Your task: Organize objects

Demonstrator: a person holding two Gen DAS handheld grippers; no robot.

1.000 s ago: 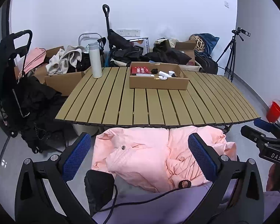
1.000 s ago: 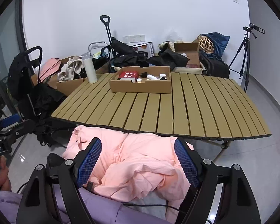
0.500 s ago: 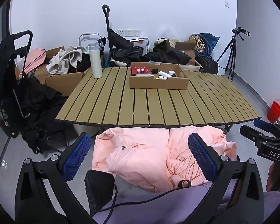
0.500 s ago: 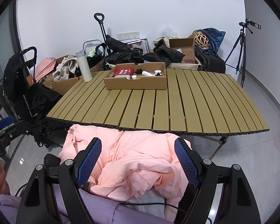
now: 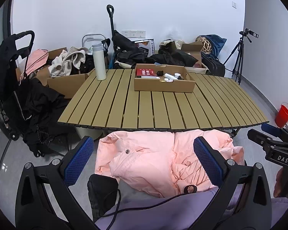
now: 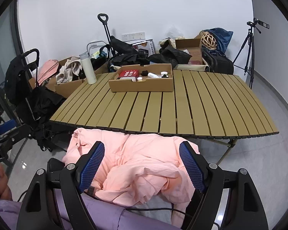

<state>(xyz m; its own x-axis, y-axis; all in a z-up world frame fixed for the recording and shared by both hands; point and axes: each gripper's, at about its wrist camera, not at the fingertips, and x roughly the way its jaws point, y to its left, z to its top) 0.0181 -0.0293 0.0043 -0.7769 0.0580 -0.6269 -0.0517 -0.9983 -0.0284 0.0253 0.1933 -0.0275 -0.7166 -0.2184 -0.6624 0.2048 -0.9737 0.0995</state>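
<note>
A shallow cardboard box sits at the far middle of a slatted wooden table. It holds a red packet and several small white and black items. A white thermos stands upright at the table's far left. My left gripper is open and empty, held low in front of the table above a pink jacket. My right gripper is open and empty over the same jacket; it also shows at the right edge of the left wrist view.
Black bags, clothes and cardboard boxes pile against the back wall. A black stroller stands left of the table. A tripod stands at the back right. A red bucket sits on the floor at the right.
The right wrist view has shifted slightly, with the table now a little lower and closer in frame. The left gripper has barely moved. Both grippers stay open.
</note>
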